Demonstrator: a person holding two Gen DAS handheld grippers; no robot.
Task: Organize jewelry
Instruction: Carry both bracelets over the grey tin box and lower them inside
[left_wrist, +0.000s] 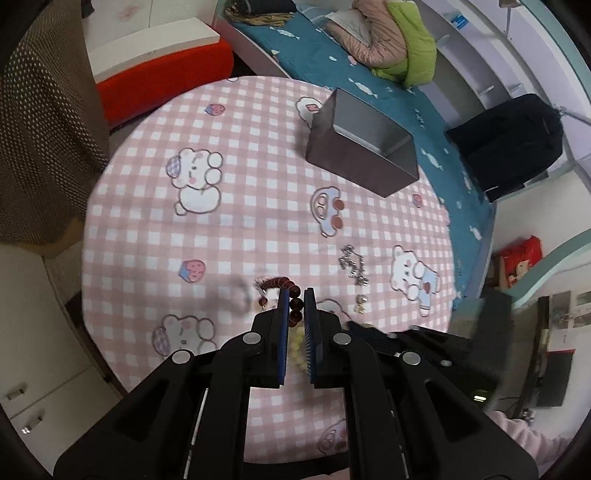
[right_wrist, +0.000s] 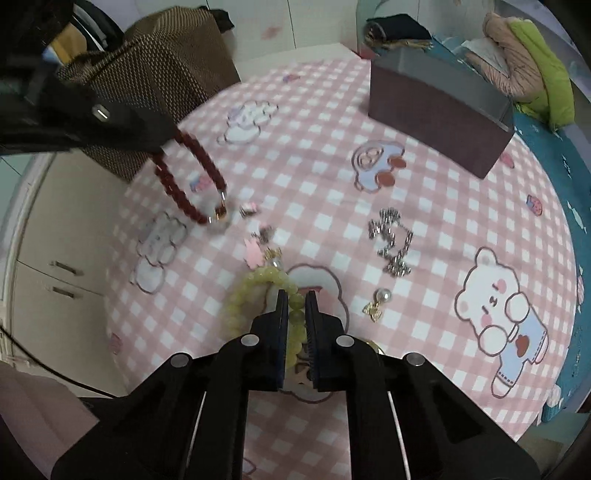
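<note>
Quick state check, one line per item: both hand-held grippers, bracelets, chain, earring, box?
Left hand-held gripper: shut on red bracelet.
Right hand-held gripper: shut on yellow bracelet.
Red bracelet: lifted, dangling.
Yellow bracelet: pinched, low over the table.
Silver chain: bunched on cloth.
Pearl earring: loose on cloth.
Box: open-topped.

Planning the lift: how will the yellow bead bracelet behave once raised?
Probably floppy: the red bracelet droops as a loop from the left tool. The yellow bead bracelet, pinched in the right tool, has round glossy beads that may slip.
</note>
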